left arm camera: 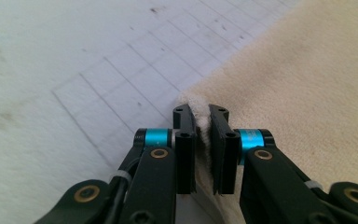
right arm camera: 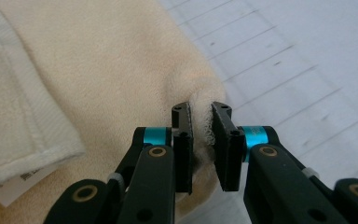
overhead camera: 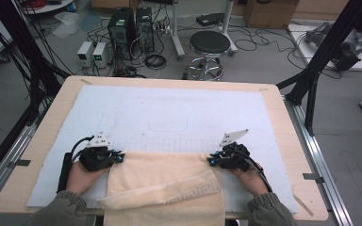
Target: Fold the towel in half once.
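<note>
On the white gridded worktop (overhead camera: 169, 113), the left gripper (left arm camera: 201, 122) and right gripper (right arm camera: 200, 122) each pinch a far corner of the fluffy cream terry towel (overhead camera: 162, 176) between narrow black fingers (left arm camera: 185, 140).

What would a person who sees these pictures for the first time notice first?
The cream towel lies at the near edge of the table, on a white mat, partly folded over itself. The left gripper and the right gripper each have their jaws closed on one of its far corners. Behind the table, a black stool stands among cables on the floor.
</note>
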Demonstrator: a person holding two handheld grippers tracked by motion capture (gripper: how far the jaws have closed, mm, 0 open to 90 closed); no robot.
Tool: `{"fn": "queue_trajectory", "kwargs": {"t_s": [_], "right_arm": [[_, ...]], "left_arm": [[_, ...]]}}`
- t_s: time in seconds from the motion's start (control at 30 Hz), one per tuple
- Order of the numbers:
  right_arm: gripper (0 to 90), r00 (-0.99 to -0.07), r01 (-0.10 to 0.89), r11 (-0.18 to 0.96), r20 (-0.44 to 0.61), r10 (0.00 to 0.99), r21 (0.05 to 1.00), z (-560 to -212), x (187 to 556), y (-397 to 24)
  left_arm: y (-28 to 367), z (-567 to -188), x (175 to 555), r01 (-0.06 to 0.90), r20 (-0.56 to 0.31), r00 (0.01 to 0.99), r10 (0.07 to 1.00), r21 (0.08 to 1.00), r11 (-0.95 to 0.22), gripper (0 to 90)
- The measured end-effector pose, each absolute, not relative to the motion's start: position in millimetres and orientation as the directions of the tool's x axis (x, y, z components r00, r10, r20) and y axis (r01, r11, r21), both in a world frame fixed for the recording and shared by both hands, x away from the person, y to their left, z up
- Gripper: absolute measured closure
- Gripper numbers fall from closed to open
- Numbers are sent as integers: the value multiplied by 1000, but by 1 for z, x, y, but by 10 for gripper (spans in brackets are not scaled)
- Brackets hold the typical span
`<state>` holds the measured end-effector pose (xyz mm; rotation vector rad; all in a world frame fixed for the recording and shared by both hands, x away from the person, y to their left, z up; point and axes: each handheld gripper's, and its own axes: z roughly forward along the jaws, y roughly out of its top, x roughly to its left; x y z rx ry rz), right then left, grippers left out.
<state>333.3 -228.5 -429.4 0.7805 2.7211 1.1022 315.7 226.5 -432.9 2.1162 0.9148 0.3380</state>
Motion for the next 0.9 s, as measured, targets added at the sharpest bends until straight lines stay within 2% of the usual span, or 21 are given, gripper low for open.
{"fn": "queue_trajectory", "kwargs": {"t_s": [0.1, 0.33, 0.53, 0.63, 0.7, 0.77, 0.9], "right_arm": [[803, -854, 407, 600, 54, 518, 689, -420, 347, -226], [804, -812, 413, 558, 14, 583, 719, -390, 402, -224], [805, -785, 395, 546, -36, 618, 739, -356, 442, -222], [803, -781, 399, 571, -60, 621, 717, -342, 456, -220], [777, -780, 405, 554, -42, 625, 728, -340, 460, -221], [668, -782, 414, 548, -23, 622, 726, -344, 460, -222], [591, -786, 414, 542, -13, 618, 731, -353, 449, -223]], "left_arm": [[224, -424, 335, 490, -42, 661, 749, 781, -388, 828], [220, -386, 390, 486, -27, 578, 815, 815, -317, 831], [212, -343, 424, 449, 56, 550, 833, 821, -352, 831], [210, -334, 430, 440, 65, 547, 835, 826, -352, 825], [210, -338, 431, 444, 70, 544, 836, 822, -357, 758], [214, -344, 431, 462, 45, 552, 832, 814, -351, 649], [223, -357, 419, 467, 6, 575, 818, 819, -334, 590]]}}
